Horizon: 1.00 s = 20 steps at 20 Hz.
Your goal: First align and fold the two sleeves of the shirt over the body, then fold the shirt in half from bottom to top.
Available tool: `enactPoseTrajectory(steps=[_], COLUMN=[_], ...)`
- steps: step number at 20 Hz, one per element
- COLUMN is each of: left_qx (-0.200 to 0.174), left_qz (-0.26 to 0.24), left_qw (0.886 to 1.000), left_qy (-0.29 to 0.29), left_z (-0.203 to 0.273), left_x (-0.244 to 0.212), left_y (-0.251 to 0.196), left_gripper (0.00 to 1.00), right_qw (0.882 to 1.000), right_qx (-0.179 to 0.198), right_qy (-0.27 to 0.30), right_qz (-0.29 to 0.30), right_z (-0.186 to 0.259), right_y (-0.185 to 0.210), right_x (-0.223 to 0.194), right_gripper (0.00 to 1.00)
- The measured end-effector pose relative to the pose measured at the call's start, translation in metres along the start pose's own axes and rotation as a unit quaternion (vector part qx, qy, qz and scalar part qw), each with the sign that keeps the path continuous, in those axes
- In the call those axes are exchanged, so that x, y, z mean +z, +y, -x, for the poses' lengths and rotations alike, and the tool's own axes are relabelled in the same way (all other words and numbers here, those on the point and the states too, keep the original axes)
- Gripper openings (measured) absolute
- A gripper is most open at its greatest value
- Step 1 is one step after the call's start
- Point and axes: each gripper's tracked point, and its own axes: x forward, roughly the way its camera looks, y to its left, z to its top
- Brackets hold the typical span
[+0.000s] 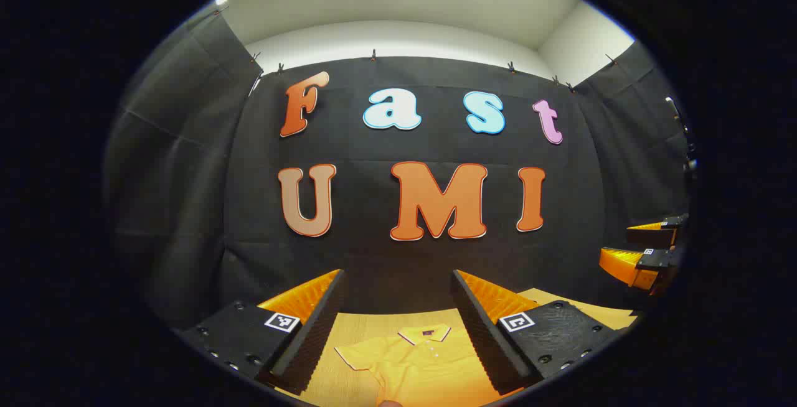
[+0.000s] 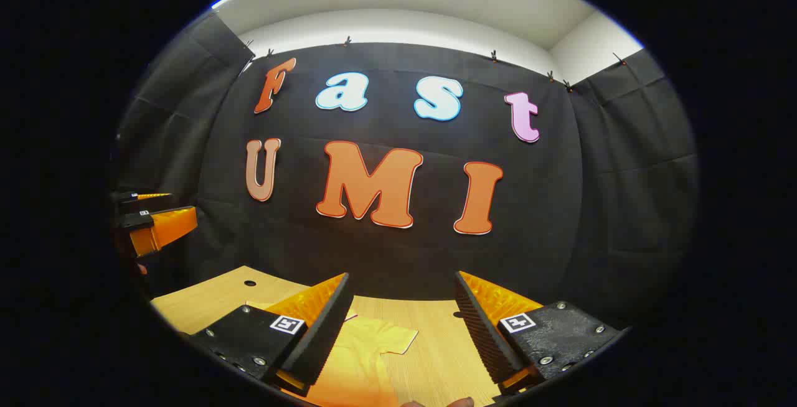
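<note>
Shirt (image 1: 418,363): yellow short-sleeved polo, pale-trimmed collar, white buttons; lies flat on light wooden table (image 2: 205,301), collar toward far wall, near edge cut off by lower rim. Seen in left gripper view between fingers of left gripper (image 1: 398,323); fingers spread wide, nothing held, raised above cloth, no contact visible. One sleeve (image 1: 356,357) spread out to left there, unfolded. In right gripper view, right gripper (image 2: 401,326) likewise wide open, empty, above table; shirt's other sleeve (image 2: 389,337) spread flat between its fingers. Small round hole (image 2: 249,283) in tabletop, far left. Each gripper also visible at side edge of other's view, well apart. Black cloth wall (image 1: 373,257) behind table.
</note>
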Motion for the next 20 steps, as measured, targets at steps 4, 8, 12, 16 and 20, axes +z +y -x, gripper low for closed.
enactPoseTrajectory(steps=[4, 8, 12, 16, 20], left_qx=[0.0, 0.026, 0.028, 0.031, 0.038], left_qz=[-0.011, -0.022, -0.028, -0.026, -0.039], left_qw=[1.0, 0.999, 0.999, 0.999, 0.998], left_qy=[0.009, 0.014, 0.001, -0.018, -0.017], left_z=[-0.002, -0.011, -0.02, -0.026, -0.034], left_x=[-0.004, -0.007, -0.005, 0.0, -0.003], left_y=[-0.004, -0.007, -0.027, -0.04, -0.048], left_gripper=[1.0, 1.0, 1.0, 1.0, 0.99], right_qw=[1.0, 0.999, 0.999, 0.999, 0.997], right_qx=[0.002, 0.027, 0.028, 0.04, 0.051], right_qy=[0.01, 0.017, 0.028, 0.034, 0.064], right_qz=[0.015, 0.003, 0.0, -0.002, -0.004], right_z=[-0.014, -0.035, -0.057, -0.073, -0.09], right_y=[0.0, 0.005, -0.008, -0.012, -0.01], right_x=[-0.012, -0.024, -0.037, -0.045, -0.069], right_gripper=[0.98, 0.98, 0.98, 0.98, 0.99])
